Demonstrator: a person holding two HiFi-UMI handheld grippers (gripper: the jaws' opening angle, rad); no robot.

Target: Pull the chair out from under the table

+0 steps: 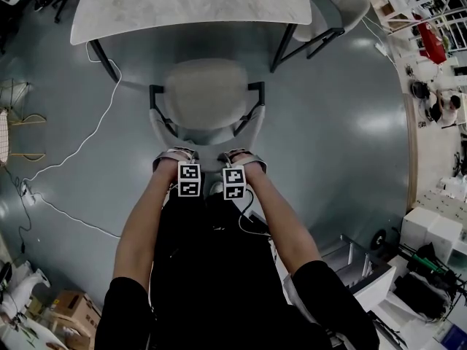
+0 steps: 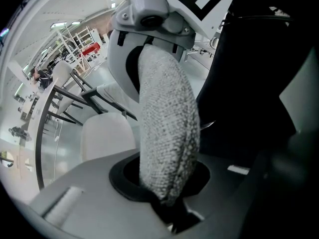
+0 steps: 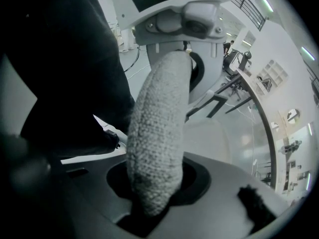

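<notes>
The chair point(image 1: 206, 93) stands at the centre of the head view, its seat just below the near edge of the table point(image 1: 190, 2). We hold the left gripper point(image 1: 177, 159) and the right gripper point(image 1: 243, 159) side by side, each clamped on the nubbly top of the backrest point(image 2: 167, 128). Pulling from so high, we could tip the chair toward us instead of sliding it. The soft fabric may slip from the jaws, and a leg might catch the white cable point(image 1: 95, 133) at the left.
</notes>
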